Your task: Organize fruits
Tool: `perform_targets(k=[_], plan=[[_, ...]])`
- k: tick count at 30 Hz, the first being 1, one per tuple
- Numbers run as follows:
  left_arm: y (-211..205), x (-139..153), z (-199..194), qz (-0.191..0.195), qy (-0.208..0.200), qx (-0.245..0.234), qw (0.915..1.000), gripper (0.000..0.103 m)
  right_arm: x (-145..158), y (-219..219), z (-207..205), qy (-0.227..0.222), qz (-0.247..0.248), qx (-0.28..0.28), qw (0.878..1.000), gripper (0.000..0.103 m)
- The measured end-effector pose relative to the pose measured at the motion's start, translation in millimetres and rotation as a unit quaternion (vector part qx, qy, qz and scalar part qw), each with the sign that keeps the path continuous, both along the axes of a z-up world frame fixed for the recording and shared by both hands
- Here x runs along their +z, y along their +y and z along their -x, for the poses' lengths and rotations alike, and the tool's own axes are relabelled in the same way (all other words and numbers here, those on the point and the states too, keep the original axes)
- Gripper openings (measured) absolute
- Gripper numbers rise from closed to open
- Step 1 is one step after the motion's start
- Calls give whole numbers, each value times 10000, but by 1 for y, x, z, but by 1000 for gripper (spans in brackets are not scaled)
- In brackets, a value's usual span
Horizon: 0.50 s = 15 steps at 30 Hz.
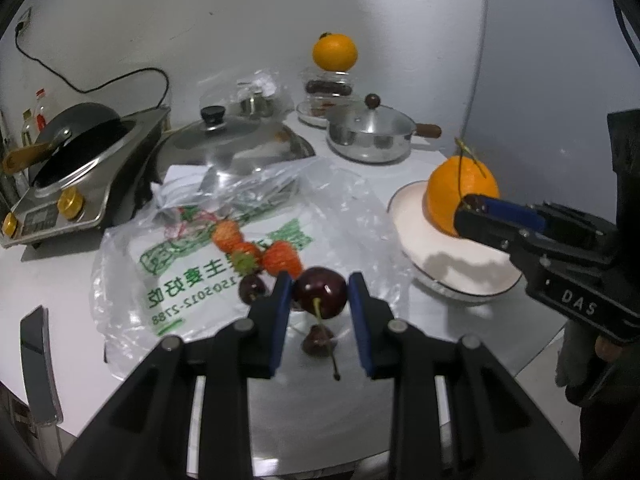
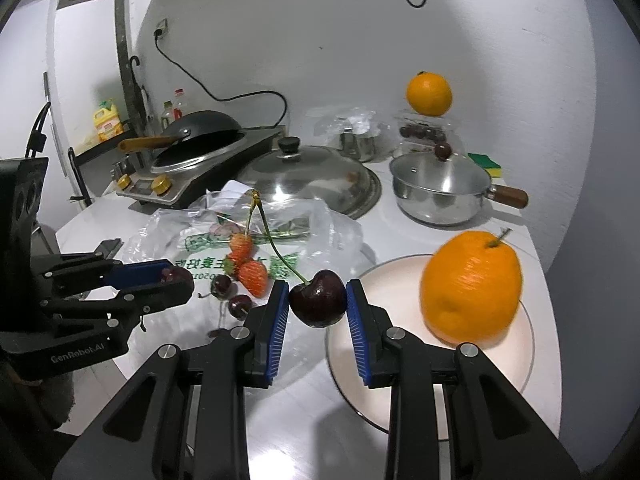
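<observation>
- My left tongs [image 1: 318, 294] are clamped on a dark cherry [image 1: 320, 292], held above the plastic bag [image 1: 192, 280] on the counter [image 1: 320, 420].
- My right tongs [image 2: 318, 300] grip another cherry [image 2: 318, 299], stem up, beside the plate's rim.
- The white plate [image 2: 516, 364] holds one orange [image 2: 472, 286].
- On the bag lie strawberries [image 2: 253, 276] and loose cherries [image 2: 239, 305].
- A second orange [image 2: 429, 93] sits atop a clear box [image 2: 424, 132] of dark fruit.

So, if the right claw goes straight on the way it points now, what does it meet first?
Probably the white plate: the right claw, shut on a cherry, points down over the plate's left rim. The orange sits off to the right. Depth is uncertain, so it might be the tabletop instead.
</observation>
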<state>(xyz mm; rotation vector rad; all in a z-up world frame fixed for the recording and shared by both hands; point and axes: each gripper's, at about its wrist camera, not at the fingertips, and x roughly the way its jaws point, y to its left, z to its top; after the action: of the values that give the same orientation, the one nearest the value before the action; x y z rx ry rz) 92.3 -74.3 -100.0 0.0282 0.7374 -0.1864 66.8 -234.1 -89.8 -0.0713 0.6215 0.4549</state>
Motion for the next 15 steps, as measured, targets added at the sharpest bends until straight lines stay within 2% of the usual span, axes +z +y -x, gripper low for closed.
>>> perform_targets(k=[15], plan=[[-50, -6, -18, -127, 115, -288, 9994, 30, -16, -56, -4, 155, -68, -357, 9992, 31]])
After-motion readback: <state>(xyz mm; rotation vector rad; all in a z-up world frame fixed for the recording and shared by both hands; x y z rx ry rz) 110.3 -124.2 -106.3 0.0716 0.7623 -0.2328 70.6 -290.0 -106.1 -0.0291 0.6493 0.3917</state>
